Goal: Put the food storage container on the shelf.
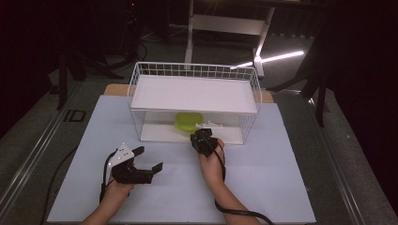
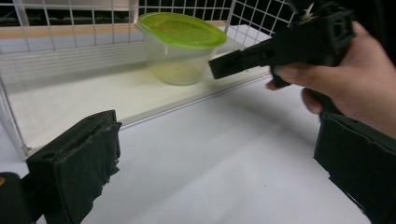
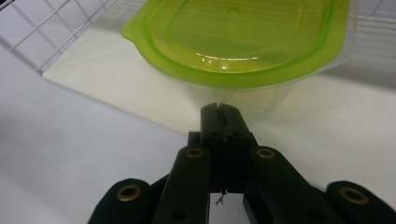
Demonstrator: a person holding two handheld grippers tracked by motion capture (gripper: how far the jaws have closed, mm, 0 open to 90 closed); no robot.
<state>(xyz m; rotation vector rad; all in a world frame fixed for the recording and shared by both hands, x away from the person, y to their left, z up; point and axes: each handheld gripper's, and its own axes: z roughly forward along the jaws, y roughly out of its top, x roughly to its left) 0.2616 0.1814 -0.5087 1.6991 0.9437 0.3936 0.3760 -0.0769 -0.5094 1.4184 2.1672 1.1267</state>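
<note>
the left gripper (image 1: 149, 159) rests low over the white table (image 1: 281, 187), jaws spread wide with nothing between them. the right gripper (image 3: 219, 108), jaws pressed together and empty, points at the clear container with the green lid (image 3: 243, 42), just short of its wall. that container sits on the lower shelf of the white wire rack (image 1: 141, 75). dark room behind.

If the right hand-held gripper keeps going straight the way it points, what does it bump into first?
Most likely the clear tub with the green lid. The right hand-held gripper, jaws shut, points at the tub's side just under the lid, on the wire rack's lower shelf.
</note>
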